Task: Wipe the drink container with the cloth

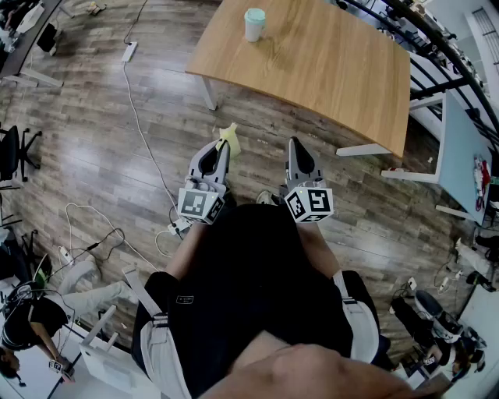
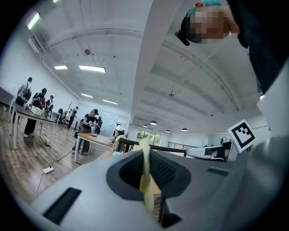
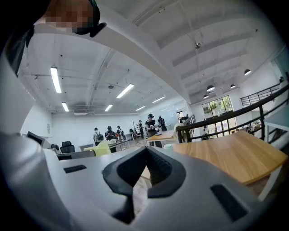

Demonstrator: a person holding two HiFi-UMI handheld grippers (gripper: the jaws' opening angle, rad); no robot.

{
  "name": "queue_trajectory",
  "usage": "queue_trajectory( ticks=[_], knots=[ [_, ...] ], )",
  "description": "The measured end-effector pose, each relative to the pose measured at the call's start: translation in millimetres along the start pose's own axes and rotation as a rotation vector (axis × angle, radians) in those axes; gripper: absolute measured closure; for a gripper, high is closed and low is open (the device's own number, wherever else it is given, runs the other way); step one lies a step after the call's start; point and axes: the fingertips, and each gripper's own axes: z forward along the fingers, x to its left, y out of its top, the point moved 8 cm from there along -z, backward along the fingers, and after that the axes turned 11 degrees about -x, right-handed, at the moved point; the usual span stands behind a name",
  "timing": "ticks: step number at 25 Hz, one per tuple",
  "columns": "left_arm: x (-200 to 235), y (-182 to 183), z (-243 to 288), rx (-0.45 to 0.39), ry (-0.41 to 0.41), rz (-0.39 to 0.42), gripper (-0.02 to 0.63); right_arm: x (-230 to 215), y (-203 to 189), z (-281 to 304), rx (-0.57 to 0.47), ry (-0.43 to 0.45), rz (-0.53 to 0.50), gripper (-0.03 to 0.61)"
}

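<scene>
The drink container (image 1: pixel 254 23) is a white cup with a teal lid, standing at the far left end of the wooden table (image 1: pixel 327 62). I stand back from the table with both grippers held close to my body. My left gripper (image 1: pixel 221 148) is shut on a pale yellow cloth (image 1: pixel 228 139), which sticks out past its tip. In the left gripper view the cloth (image 2: pixel 145 178) hangs as a thin strip pinched between the jaws of the left gripper (image 2: pixel 146 167). My right gripper (image 1: pixel 295 145) is shut with nothing in it, and its jaws meet in the right gripper (image 3: pixel 144 157) view.
White cables and a power strip (image 1: pixel 129 51) lie on the wooden floor to the left. A second table (image 1: pixel 461 148) and railings stand at the right. Office chairs (image 1: pixel 14 156) are at the far left. People stand at distant desks (image 2: pixel 27 113).
</scene>
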Motion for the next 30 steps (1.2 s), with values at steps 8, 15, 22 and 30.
queue_trajectory(
  ticks=[8, 15, 22, 30],
  knots=[
    [4, 3, 1, 0.005, 0.005, -0.007, 0.580, 4, 0, 3, -0.001, 0.003, -0.010, 0.546],
    [9, 2, -1, 0.005, 0.000, -0.013, 0.580, 9, 2, 6, -0.023, 0.002, 0.006, 0.546],
    [28, 6, -5, 0.012, -0.008, -0.023, 0.580, 26, -3, 16, -0.022, -0.002, -0.017, 0.546],
    [68, 15, -10, 0.032, -0.034, -0.029, 0.580, 56, -13, 35, -0.022, -0.034, -0.029, 0.546]
  ],
)
